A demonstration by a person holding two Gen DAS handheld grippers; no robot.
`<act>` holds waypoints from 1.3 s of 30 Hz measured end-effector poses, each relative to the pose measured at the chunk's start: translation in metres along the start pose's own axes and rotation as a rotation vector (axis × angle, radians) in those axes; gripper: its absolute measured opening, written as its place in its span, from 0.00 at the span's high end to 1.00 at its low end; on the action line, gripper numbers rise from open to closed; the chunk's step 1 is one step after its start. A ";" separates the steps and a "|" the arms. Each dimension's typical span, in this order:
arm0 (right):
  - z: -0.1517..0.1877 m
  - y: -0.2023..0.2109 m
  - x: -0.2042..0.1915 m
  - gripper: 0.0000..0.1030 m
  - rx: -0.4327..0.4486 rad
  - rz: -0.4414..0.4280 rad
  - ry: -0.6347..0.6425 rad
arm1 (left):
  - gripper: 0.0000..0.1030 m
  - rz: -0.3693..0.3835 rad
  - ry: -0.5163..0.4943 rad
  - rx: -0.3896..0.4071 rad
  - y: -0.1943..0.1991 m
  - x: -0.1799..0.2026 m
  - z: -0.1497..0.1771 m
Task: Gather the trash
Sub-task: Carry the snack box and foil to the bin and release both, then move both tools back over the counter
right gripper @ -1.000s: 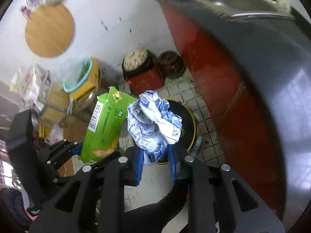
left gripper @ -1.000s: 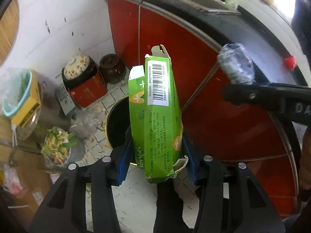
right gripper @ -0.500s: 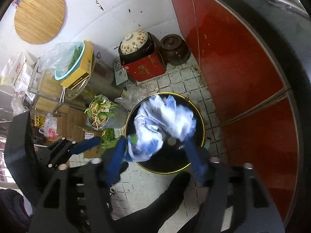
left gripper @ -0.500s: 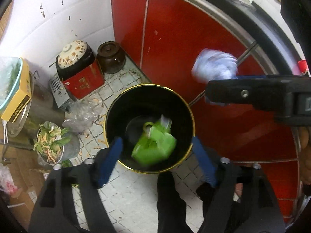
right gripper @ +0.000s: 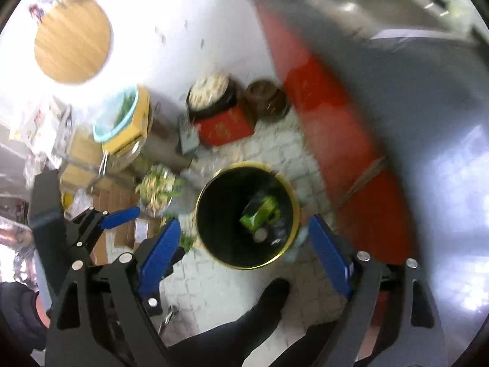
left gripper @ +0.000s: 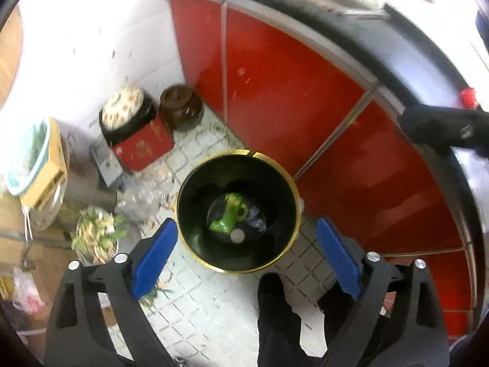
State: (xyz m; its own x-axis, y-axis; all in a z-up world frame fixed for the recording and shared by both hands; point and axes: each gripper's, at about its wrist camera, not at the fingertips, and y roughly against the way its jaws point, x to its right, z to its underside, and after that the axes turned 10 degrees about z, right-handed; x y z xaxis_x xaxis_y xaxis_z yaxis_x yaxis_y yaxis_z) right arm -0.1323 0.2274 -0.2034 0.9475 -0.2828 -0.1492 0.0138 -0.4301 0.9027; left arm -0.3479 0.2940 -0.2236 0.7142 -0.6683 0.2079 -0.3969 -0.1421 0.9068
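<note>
Both claws point steeply down over a black bin (left gripper: 214, 260) with a gold rim that stands on the tiled floor (left gripper: 207, 312). The left claw (left gripper: 244, 260) has its blue pads spread wide and still opening, with nothing between them. The right claw (right gripper: 244, 250) is likewise apart and opening, empty, and the left claw also shows at the left edge of the right wrist view.

A crumpled green carton (left gripper: 227, 217) lies at the bottom of the bin, beside what looks like a bluish wad of wrapper (left gripper: 256, 218), though blur makes that hard to tell.

The bin sits just beside red cabinet doors (left gripper: 290, 85) under a dark table top (left gripper: 397, 46). A red box (left gripper: 143, 146) bearing a patterned pot and a brown jar (left gripper: 180, 110) stand against the white wall. The person's dark shoe (left gripper: 272, 287) is near the bin.
</note>
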 end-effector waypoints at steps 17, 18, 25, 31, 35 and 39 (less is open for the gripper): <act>0.231 0.292 0.308 0.14 0.287 0.657 -0.628 | 0.07 0.408 -0.673 0.070 0.035 0.407 -0.067; 0.247 0.301 0.319 0.14 0.295 0.670 -0.677 | 0.07 0.426 -0.713 0.064 0.035 0.431 -0.064; 0.323 0.329 0.359 0.14 0.312 0.704 -0.892 | 0.07 0.469 -0.880 0.050 0.029 0.515 -0.043; 0.334 0.325 0.385 0.14 0.315 0.678 -0.948 | 0.07 0.458 -0.909 0.029 0.015 0.546 -0.046; 0.334 0.316 0.401 0.14 0.301 0.661 -0.968 | 0.07 0.440 -0.914 0.016 -0.001 0.558 -0.050; 0.333 0.300 0.425 0.14 0.274 0.638 -0.997 | 0.07 0.419 -0.925 0.004 -0.027 0.573 -0.057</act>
State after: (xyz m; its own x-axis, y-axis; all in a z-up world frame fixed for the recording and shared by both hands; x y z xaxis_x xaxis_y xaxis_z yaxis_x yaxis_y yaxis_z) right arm 0.1686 -0.3068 -0.1307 0.0965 -0.9933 -0.0631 -0.5472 -0.1059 0.8303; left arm 0.1046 -0.0439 -0.1080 -0.2090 -0.9676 0.1420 -0.5163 0.2324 0.8243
